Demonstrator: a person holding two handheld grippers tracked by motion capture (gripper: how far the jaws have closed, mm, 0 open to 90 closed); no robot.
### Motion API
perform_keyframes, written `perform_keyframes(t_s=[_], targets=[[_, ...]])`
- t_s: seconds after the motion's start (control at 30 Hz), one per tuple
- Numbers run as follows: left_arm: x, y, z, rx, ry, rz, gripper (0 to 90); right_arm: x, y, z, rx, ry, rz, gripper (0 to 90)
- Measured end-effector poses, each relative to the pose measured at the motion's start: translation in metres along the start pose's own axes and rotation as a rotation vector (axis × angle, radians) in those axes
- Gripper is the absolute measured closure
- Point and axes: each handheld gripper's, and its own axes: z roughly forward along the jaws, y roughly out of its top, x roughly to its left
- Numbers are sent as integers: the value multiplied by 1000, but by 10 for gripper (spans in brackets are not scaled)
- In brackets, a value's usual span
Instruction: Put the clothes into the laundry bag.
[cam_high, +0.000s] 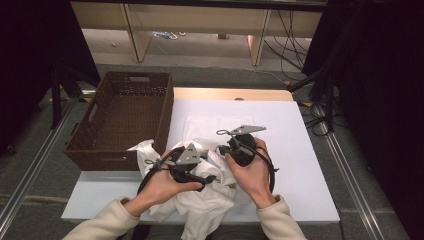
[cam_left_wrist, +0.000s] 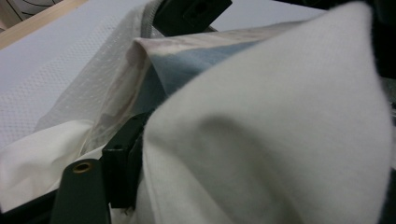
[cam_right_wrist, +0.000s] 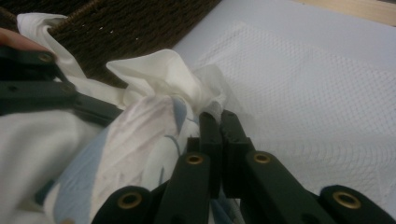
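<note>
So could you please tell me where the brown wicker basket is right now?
In the high view the wicker basket sits at the table's far left corner, hanging over its edge, just beyond the white cloth bunched at the near edge.

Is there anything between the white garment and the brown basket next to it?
Nothing visible. The white garment lies bunched at the table's near edge, one corner already touching the basket at its near right corner. The right gripper is clamped on the cloth.

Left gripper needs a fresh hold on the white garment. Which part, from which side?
Judging by its pose, the raised fold of the white garment beside the basket: it stands up free of the heap, so the left gripper can come from above, jaws astride the ridge.
</note>
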Motion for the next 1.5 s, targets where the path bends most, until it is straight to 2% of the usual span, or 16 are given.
perform_keyframes(t_s=[0.07,0.3,0.4,0.43,0.47,0.6,0.73,0.77,0.8,0.9,1.07,1.1,1.13,1.2,1.37,1.5], targets=[[1,0,-9,-7,-5,1,274,-2,0,1,-8,-2,-30,900],[0,4,-17,-36,-42,46,288,1,0,2,12,-5,-3,900],[2,8,-4,-48,-42,69,406,3,0,3,2,1,-30,900],[2,9,1,-47,-37,80,468,6,0,1,14,7,-5,900],[2,10,5,-50,-36,91,520,6,0,2,1,3,-43,900],[1,14,21,-27,-22,100,693,7,0,1,-6,-3,-20,900],[-2,15,31,-5,-57,92,762,5,0,-2,-29,17,-4,900],[-4,15,32,-4,-61,101,767,3,0,-2,-39,26,-29,900],[-6,15,33,0,-72,109,771,5,1,-2,-47,19,2,900],[-11,15,36,-2,-94,120,775,6,1,-3,-36,48,11,900],[-5,13,39,2,-67,98,779,7,2,-4,-43,59,-19,900],[-4,13,41,8,-53,101,781,10,2,-4,-39,73,4,900],[-3,12,43,15,-32,104,783,9,2,-3,-47,79,-29,900],[3,13,47,37,28,122,787,13,3,-6,-33,103,-17,900],[17,9,56,21,87,9,788,14,2,-10,1,93,-12,900],[18,9,58,33,73,0,757,13,1,-7,20,95,-35,900]])
